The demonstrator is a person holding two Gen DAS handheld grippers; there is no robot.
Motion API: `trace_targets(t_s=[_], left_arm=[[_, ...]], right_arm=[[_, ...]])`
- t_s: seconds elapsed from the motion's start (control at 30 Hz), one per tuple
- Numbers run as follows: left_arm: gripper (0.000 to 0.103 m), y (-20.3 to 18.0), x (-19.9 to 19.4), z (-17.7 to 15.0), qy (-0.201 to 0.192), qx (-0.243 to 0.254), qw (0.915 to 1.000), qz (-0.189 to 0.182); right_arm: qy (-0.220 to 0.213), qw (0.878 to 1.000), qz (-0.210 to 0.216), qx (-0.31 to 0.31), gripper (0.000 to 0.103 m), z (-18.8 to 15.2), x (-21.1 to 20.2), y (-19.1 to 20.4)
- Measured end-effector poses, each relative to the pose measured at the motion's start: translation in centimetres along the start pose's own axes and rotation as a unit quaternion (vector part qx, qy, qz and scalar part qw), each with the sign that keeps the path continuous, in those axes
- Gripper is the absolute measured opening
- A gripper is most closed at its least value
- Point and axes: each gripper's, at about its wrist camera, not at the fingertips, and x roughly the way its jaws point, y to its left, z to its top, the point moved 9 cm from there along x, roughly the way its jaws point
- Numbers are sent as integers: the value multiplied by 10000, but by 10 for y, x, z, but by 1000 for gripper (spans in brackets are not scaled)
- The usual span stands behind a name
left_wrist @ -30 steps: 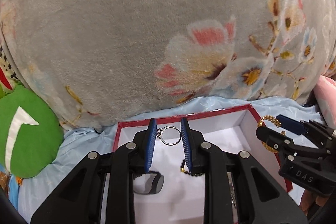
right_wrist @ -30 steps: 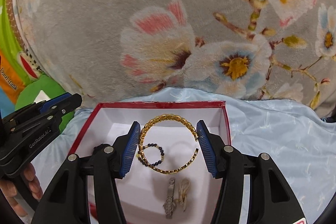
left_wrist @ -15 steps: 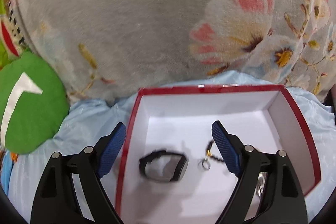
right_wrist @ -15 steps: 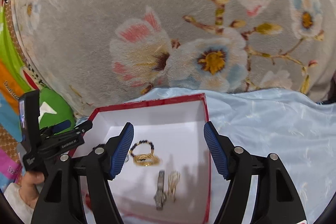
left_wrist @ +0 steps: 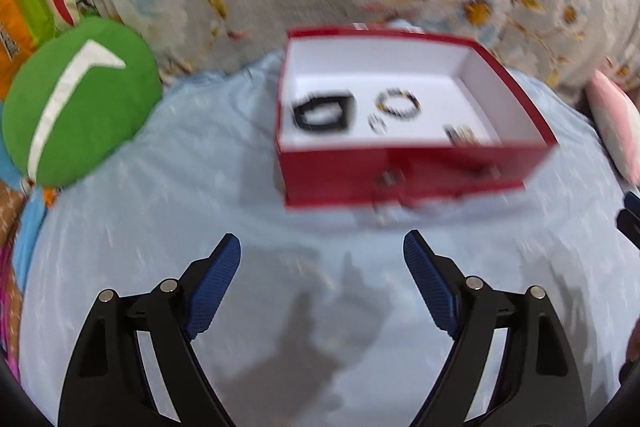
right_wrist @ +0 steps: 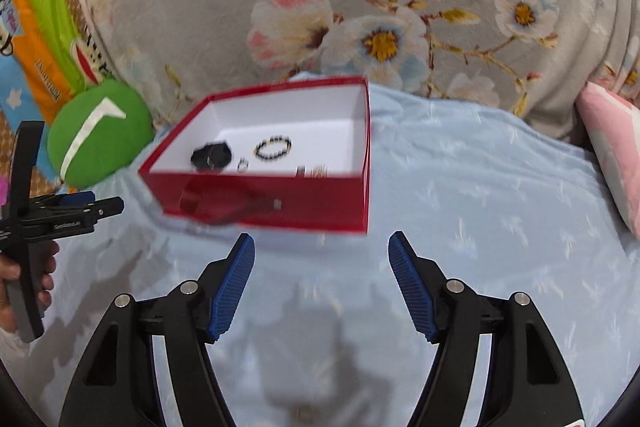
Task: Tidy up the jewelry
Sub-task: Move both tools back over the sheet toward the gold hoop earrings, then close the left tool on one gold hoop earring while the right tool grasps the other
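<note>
Blurred jewelry in red box (left_wrist: 404,167), pieces indistinct; left gripper (left_wrist: 322,283) and right gripper (right_wrist: 321,281) gaping, empty, angled down over blue sheet (right_wrist: 480,187).

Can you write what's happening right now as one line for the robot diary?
left tool: open, empty | right tool: open, empty | red cardboard box: holds black watch, beaded bracelet, small silver ring | both tools short of box

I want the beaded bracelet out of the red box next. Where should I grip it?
Pinch the beaded bracelet across one side of its loop, coming from above: it lies flat on the floor of the red box, whose walls block a level approach. The near arc looks clearest of the ring.
</note>
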Motion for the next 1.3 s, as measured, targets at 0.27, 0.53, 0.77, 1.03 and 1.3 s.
trace_targets(t_s=[0.27,0.53,0.77,1.03,1.3], left_arm=[[81,-22,-22,-89,452,-265,9977,-440],[81,-41,-32,-128,617,-271,9960,-582],[81,-54,-34,-154,826,-306,9933,-748],[81,-72,-30,-165,849,-113,9940,-676],[67,-85,-22,-154,694,45,9958,-600]], right_arm=[[396,9989,-262,-13,68,-74,-26,8],[767,9966,-229,175,68,-119,-25,11],[853,9961,-172,135,68,-133,-27,23],[909,9956,-147,158,68,-137,-27,24],[1017,9940,-243,333,68,-143,-20,11]])
